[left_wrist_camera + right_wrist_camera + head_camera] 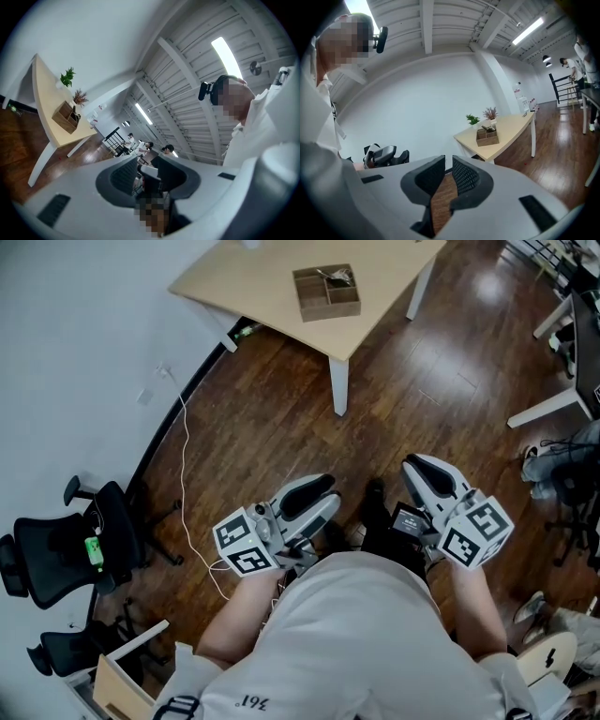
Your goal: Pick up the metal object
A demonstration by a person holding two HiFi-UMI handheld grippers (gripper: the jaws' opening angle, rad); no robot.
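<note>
Left gripper [317, 502] is held tight against the person's belly, jaws spread and nothing in them. Right gripper [427, 476] sits beside it, jaws only a narrow slit apart, just floor showing through, also empty. Only readable writing I can spot is "361" on the white shirt [251, 701]. Past the dark wood floor [281, 418] stands a pale desk [262, 282], well away from both. A wooden box [326, 296] sits toward its near corner, and the metal object [335, 277] is lying in a far compartment.
</note>
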